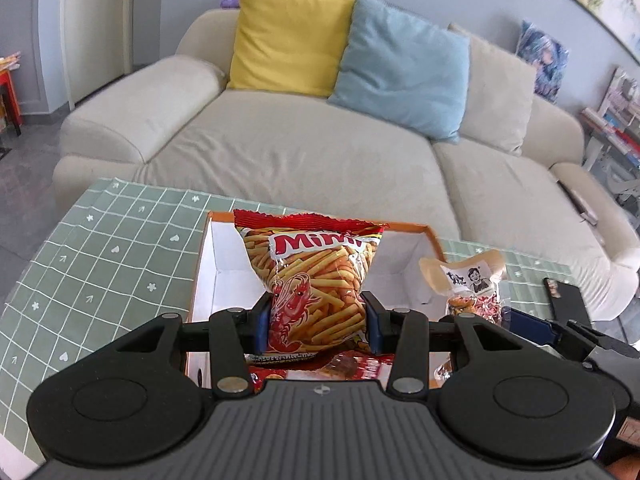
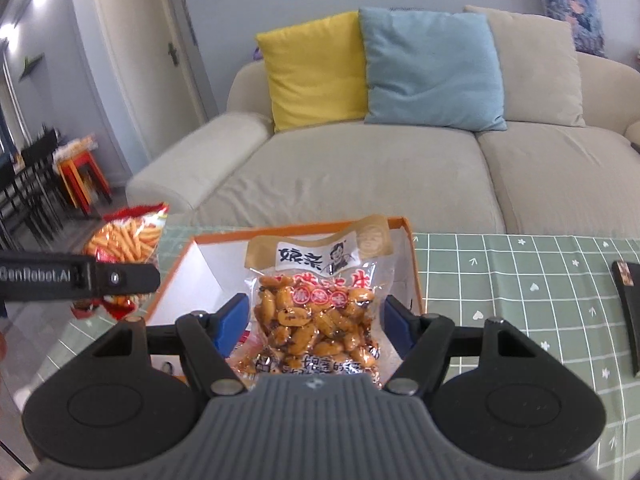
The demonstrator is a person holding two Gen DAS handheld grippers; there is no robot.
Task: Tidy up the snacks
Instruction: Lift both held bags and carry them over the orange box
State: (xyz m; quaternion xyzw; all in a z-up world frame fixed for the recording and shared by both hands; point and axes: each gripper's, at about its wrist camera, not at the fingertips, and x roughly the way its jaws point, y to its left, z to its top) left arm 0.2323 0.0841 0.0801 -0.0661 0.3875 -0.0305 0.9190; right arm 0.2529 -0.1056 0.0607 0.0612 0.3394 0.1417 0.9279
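My left gripper [image 1: 316, 322] is shut on a red Mimi bag of shrimp sticks [image 1: 320, 276], held upright over an orange box with a white inside [image 1: 206, 280]. To its right hangs a clear bag of glazed peanuts [image 1: 468, 280], with one blue-padded finger [image 1: 532, 326] of the right gripper beside it. In the right wrist view my right gripper [image 2: 316, 330] is shut on the peanut bag [image 2: 316, 312] above the box [image 2: 412, 264]. At the left there, one finger [image 2: 120, 278] of the left gripper crosses the Mimi bag [image 2: 128, 236].
The box stands on a table with a green grid cloth [image 2: 520, 280]. A red packet [image 1: 352, 368] lies low in the box. A black flat object [image 2: 628, 308] lies on the cloth at the right. Behind the table is a beige sofa [image 1: 280, 148] with yellow and blue cushions.
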